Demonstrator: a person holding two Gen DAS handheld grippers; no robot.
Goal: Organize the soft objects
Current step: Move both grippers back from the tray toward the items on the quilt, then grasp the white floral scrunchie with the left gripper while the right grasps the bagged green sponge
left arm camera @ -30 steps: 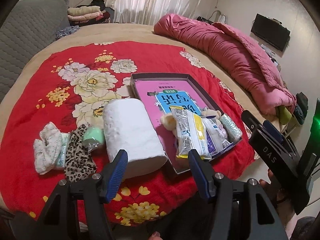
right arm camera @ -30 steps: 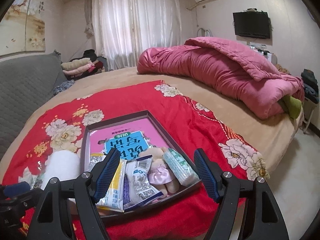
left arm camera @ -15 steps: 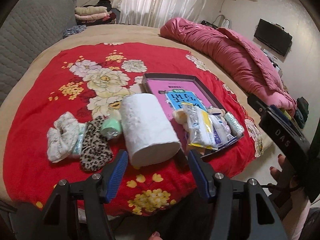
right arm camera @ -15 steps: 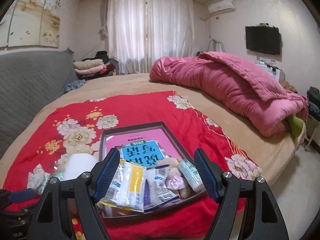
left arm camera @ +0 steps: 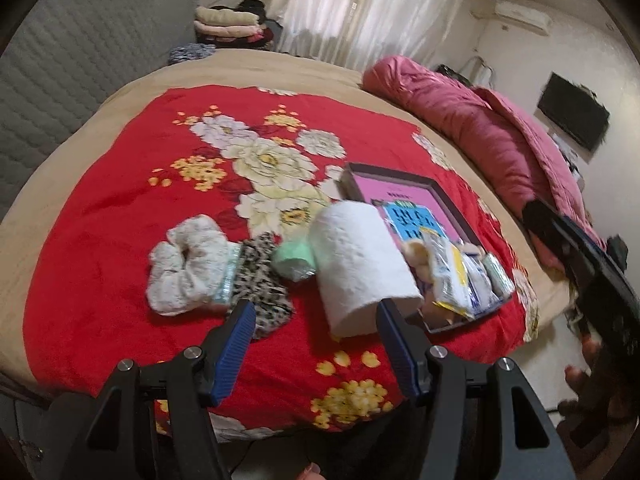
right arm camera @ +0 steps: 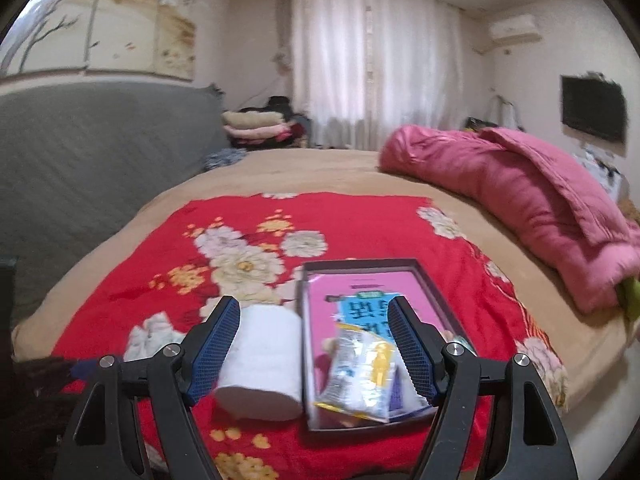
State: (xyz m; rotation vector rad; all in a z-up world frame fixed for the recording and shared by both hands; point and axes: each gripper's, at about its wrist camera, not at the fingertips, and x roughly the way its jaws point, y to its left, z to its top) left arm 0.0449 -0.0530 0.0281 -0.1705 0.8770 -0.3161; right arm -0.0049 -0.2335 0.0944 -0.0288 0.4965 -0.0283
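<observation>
Scrunchies and a paper roll lie mid-frame beside the crowded tray; my left gripper and right gripper hover agape and empty, so a careless grab could knock packets out.

We note two matching handheld grippers. The left gripper has black, angular plastic arms with triangular cut-outs, a round silver screw at each pivot, and two fingers faced with ribbed blue pads. The right gripper is the same build: black frame, silver screws, blue pads with a fine grid texture. In the left wrist view the right unit shows from the side as a blurred black body, with fingertips of the person's hand at its lower edge. No sleeve is visible.
</observation>
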